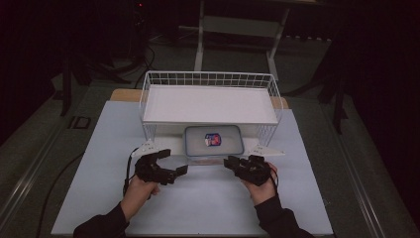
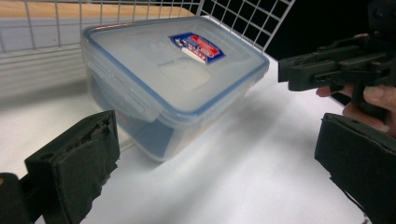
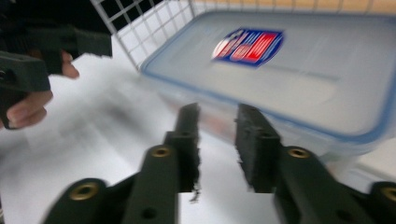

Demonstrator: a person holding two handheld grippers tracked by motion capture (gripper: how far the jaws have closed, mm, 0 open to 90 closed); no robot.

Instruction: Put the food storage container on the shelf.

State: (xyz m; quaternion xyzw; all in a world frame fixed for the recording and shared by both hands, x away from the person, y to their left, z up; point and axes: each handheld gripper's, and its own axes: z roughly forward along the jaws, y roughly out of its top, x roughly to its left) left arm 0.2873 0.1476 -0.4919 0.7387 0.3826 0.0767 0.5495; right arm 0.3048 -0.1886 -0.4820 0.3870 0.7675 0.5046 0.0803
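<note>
A lidded box (image 1: 213,141) sits under a wire shelf (image 1: 208,101), between the wide-open, empty left gripper (image 1: 173,161) and the nearly closed, empty right gripper (image 1: 229,161).

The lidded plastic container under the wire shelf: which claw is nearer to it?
Right, narrowly. The right claw sits just off the near right corner of the container, jaws empty and close together. The left claw, wide open, stands off its near left corner.

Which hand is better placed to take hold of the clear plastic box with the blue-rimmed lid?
Probably the left. The left gripper is wide open, and the clear plastic box with the blue-rimmed lid lies just ahead of its fingers. The right gripper is nearly closed, with nothing between its fingers.
</note>
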